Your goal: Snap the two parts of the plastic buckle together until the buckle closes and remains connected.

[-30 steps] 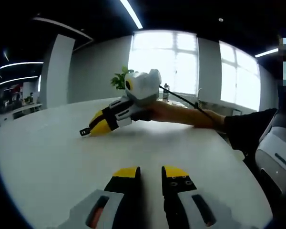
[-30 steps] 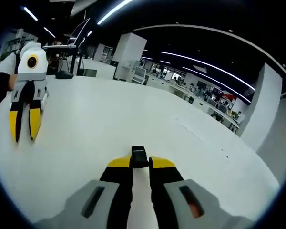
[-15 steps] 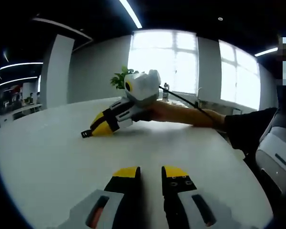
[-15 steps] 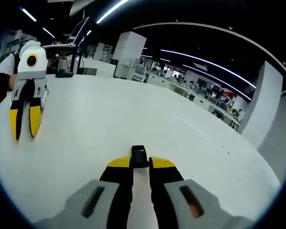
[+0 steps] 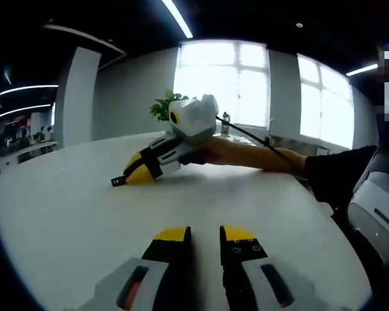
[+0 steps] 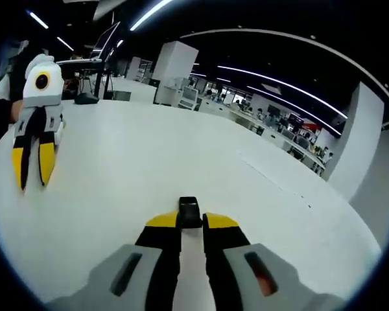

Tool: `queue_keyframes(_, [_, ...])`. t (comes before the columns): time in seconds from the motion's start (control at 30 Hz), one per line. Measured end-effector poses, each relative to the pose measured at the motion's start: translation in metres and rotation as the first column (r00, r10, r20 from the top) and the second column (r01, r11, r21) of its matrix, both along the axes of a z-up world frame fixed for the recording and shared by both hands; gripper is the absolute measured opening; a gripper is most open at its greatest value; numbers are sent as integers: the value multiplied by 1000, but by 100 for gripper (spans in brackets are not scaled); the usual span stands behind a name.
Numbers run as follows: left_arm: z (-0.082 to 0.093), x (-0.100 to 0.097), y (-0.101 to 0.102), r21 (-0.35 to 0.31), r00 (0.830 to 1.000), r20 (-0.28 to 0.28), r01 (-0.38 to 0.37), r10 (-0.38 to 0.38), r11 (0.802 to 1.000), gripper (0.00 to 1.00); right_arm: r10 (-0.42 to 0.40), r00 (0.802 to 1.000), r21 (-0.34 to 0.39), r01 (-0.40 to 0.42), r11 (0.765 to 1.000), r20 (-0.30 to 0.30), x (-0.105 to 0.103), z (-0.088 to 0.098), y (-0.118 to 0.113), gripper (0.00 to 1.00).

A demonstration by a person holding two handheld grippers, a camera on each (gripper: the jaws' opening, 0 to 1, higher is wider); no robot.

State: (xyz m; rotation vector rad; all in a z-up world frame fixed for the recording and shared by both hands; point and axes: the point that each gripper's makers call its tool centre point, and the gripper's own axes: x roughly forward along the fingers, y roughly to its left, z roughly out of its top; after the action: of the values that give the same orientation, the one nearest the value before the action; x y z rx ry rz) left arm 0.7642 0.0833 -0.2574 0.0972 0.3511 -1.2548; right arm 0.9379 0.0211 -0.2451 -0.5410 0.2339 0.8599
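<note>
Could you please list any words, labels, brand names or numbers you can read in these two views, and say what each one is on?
None can be read: the white table, both tools and the black buckle part held in the right tool carry no legible print.
Red signage far off in the hall: too small and blurred to read.

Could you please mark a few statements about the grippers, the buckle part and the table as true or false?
1. The right gripper holds a black buckle part at its tips. True.
2. The left gripper grips a buckle part. False: nothing sits between its slightly parted jaws.
3. The table is white. True.
4. The two grippers touch each other. False: bare table separates them.
5. A green plant stands before the windows. True.
</note>
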Motion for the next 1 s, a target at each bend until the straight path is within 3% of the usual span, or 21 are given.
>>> queue_keyframes(1.0, [0,0,-1,8,1000,6,1,-1,1000,17,-30,1000,-5,30,1000,6,5,1,-7,12])
